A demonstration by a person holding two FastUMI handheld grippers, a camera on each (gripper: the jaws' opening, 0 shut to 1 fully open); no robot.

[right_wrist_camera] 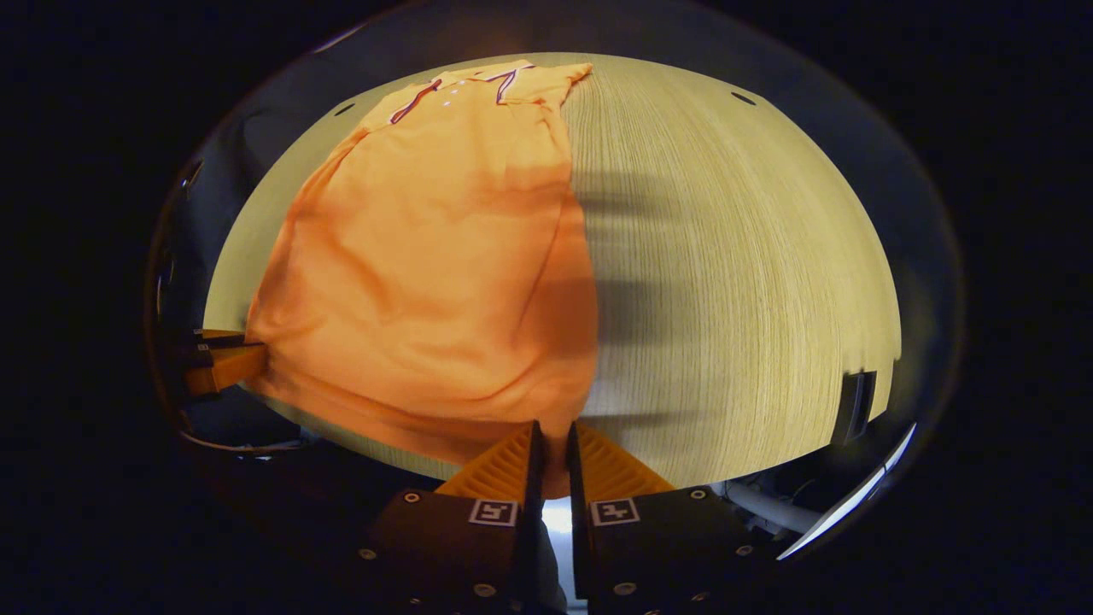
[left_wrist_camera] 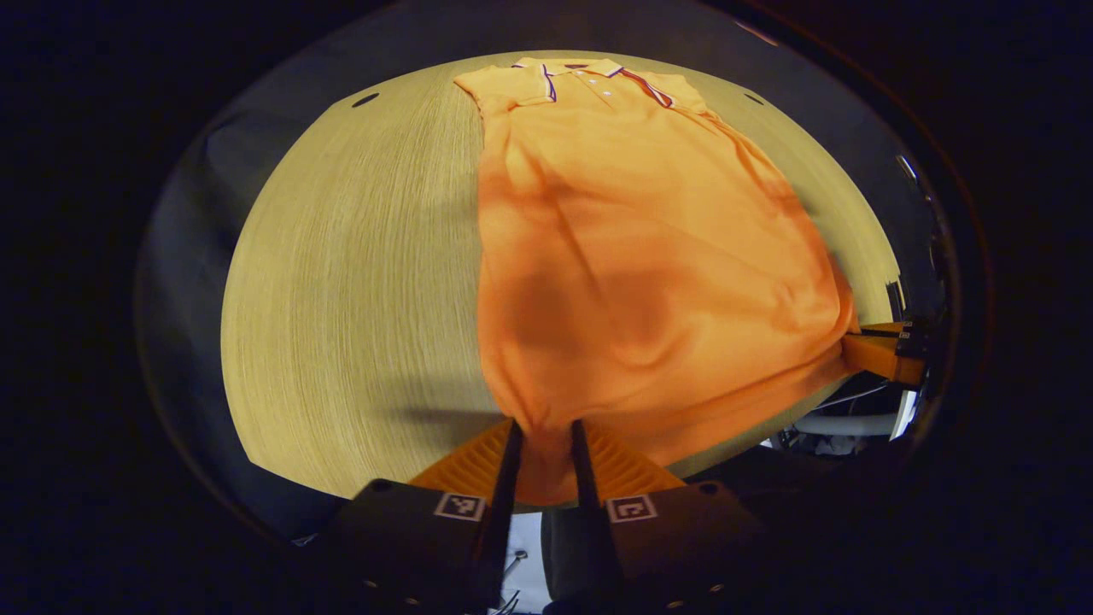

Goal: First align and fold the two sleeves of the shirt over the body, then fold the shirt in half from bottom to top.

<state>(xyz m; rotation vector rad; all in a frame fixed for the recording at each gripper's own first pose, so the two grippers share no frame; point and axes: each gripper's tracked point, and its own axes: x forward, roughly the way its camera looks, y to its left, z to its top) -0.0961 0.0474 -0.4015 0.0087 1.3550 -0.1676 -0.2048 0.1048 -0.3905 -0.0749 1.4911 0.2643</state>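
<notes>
An orange polo shirt [left_wrist_camera: 632,256] lies lengthwise on the light wooden table [left_wrist_camera: 359,282], collar at the far end, both sleeves folded in over the body. My left gripper [left_wrist_camera: 544,444] is shut on the shirt's near hem corner, which is bunched between its fingers. In the right gripper view the same shirt [right_wrist_camera: 427,273] lies to the left, and my right gripper [right_wrist_camera: 551,448] is shut on the other hem corner at the table's near edge. Each view also catches the other gripper [left_wrist_camera: 884,352] [right_wrist_camera: 218,363] holding the far end of the hem.
The table [right_wrist_camera: 734,282] is bare wood to the right of the shirt in the right gripper view and to the left of it in the left gripper view. Small dark holes [left_wrist_camera: 365,100] mark the table's far corners. Cables and white parts [left_wrist_camera: 845,423] hang below the near edge.
</notes>
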